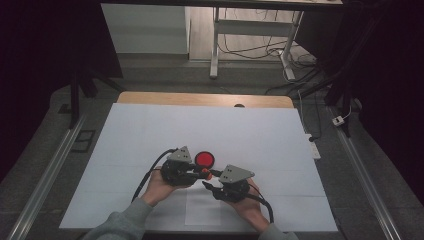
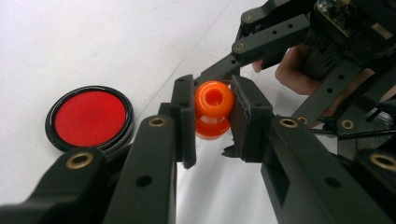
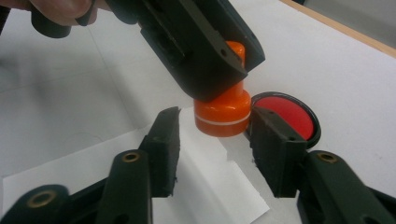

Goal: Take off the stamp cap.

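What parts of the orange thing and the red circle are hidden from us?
- Orange stamp: in the right gripper view, the left gripper covers its knob's near side.
- Stamp's underside: faces the white paper, unseen.
- Red ink pad: the right gripper hides its near edge.
- High view: the stamp is too small for detail.

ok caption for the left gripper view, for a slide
Left gripper shut on an orange stamp, beside a red ink pad on white paper.
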Demonstrator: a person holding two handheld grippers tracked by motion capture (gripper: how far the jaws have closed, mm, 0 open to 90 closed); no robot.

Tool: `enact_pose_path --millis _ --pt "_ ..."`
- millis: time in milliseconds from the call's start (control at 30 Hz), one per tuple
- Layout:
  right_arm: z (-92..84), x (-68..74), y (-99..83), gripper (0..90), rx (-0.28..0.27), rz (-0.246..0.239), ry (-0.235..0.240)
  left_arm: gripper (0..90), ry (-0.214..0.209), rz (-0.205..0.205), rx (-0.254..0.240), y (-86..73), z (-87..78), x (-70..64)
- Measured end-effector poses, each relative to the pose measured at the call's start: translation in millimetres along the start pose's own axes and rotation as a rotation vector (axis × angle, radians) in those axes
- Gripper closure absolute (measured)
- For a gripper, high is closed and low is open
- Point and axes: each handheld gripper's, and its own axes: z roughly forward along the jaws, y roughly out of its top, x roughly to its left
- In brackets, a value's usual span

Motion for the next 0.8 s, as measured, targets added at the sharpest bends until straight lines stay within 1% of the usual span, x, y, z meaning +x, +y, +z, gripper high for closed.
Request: enact_pose_path --millis 200,633,800 --pt "1.2 -0.5 0.2 57.2 0.01 -0.003 -0.003 71.9 -0.001 0.001 0.0 0.1 -0.4 -0.2" --pt "2.8 -0.1 0.4 59.0 0.012 -0.004 -0.006 71.9 0.0 0.003 0.003 0.1 0.1 -0.7" --pt "3.1 -0.7 0.4 61.3 0.007 0.002 -0.009 71.9 -0.001 0.002 0.001 0.1 -0.1 -0.4"
